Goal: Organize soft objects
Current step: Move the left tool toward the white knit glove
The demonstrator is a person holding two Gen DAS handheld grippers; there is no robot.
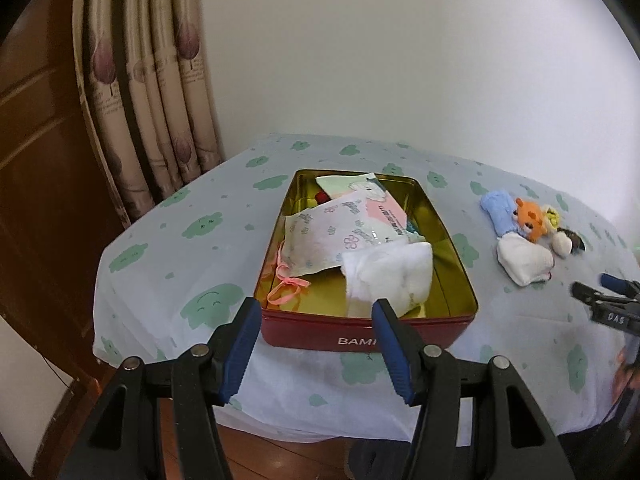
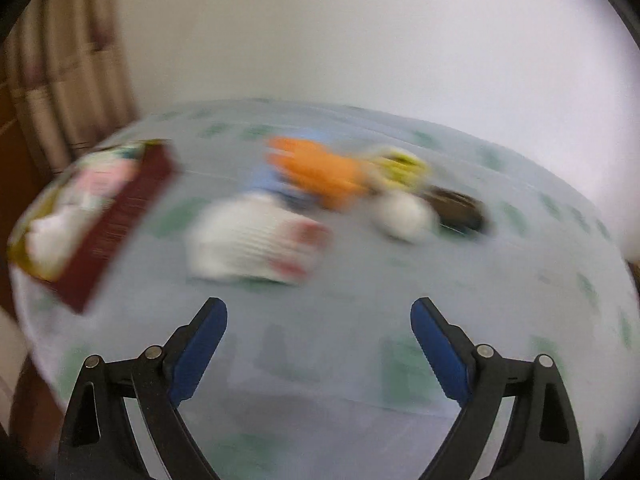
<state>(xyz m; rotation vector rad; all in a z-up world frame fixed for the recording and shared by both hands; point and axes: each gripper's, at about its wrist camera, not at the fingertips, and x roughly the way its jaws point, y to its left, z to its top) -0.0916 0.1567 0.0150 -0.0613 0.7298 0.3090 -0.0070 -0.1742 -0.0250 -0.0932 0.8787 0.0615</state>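
Ahead of right hand-held gripper [image 2: 319, 312] | white sock [image 2: 256, 238] | apart

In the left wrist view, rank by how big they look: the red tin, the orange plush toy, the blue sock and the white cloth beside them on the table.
1. Red tin, by far.
2. White cloth.
3. Blue sock and orange plush toy: too alike to rank, and they overlap.
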